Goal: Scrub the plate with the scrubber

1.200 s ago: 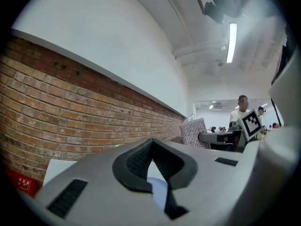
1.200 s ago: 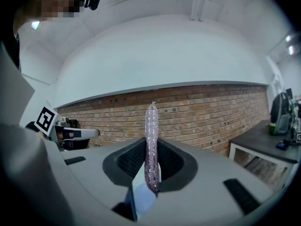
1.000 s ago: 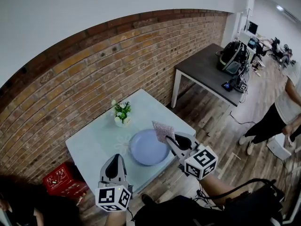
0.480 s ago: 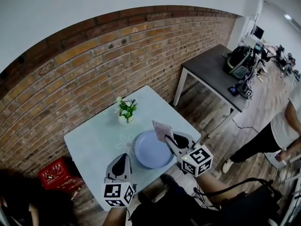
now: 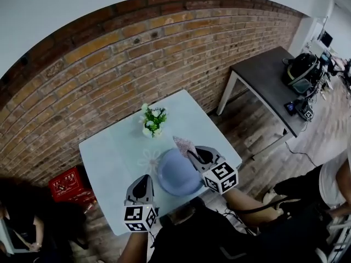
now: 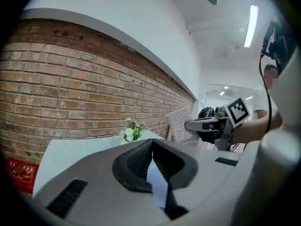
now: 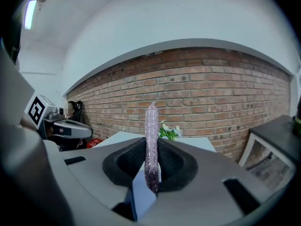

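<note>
Grippers first: L gripper (image 5: 143,178) has jaws together w/ nothing btwn them; its own view shows the ribbed pads (image 6: 141,160) meeting in a tight V. R gripper (image 5: 192,155) is clamped on the scrubber (image 5: 184,144), a pale pink, glittery pad. In the R gripper view the scrubber stands edge-on and upright, pinched at its lower end, w/ most of it sticking up past the jaws. Plate (image 5: 176,173) is blue-grey and round, lying flat on the pale table (image 5: 115,152) toward the near edge. In the head view the scrubber sits at the plate's far-right rim; can't tell if it touches. L gripper is to the plate's left, at the table's near edge, apart from the plate. Both grippers point across the table toward the brick wall (image 5: 109,53). Flowers (image 5: 153,122), white w/ green leaves in a small pot, stand at the far side of the table, well apart from the plate. L gripper view catches the R gripper off to its right w/ the scrubber held up. Red crate (image 5: 68,184) is on the floor left of the table; a dark desk (image 5: 269,73) stands to the right along the wall.
</note>
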`<state>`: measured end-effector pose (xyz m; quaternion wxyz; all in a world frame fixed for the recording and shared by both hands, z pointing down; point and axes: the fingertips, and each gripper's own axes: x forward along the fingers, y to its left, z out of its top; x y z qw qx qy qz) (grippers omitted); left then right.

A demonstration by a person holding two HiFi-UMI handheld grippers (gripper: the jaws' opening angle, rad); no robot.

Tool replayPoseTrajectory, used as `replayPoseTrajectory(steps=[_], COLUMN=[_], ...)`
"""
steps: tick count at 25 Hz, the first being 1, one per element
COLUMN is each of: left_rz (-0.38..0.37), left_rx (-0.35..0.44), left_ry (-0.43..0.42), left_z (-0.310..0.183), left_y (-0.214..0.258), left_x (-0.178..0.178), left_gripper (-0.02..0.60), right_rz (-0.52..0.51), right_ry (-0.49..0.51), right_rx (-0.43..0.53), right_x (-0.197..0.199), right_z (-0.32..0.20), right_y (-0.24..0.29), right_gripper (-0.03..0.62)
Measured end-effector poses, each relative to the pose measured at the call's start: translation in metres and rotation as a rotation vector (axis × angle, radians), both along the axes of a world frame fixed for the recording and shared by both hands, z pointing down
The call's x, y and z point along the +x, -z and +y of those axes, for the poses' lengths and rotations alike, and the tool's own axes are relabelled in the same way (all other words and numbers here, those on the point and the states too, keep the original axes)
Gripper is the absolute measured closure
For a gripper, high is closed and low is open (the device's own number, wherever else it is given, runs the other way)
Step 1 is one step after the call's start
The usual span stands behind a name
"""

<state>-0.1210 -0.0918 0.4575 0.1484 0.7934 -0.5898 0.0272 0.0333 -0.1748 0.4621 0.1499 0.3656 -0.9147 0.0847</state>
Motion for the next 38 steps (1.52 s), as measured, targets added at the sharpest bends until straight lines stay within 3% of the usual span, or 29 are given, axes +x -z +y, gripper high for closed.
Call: replayPoseTrajectory(steps=[14, 23, 27, 38], left_rz=[0.063, 0.107, 0.159, 0.132], left_rx=[-0.153, -0.279, -0.306, -0.377], left_ry=[0.162, 0.315, 0.367, 0.381], left_z=[-0.004, 0.012, 0.016, 0.016], left_y=[-0.081, -0.14, -0.155, -0.194], left_x=[0.019, 0.019, 0.019, 0.034], left_gripper=[0.569, 0.568, 0.507, 0.503], right_rz=[0.131, 0.174, 0.166, 0.15], right_ry=[0.234, 0.356, 0.444, 0.659], right_rx=[-0.058, -0.079, -0.098, -0.128], right_x=[-0.018, -0.035, -0.049, -0.089], right_z=[-0.036, -0.041, -0.033, -0.007], right_y=[-0.076, -0.113, -0.122, -0.145], right_gripper=[0.522, 0.522, 0.522, 0.522])
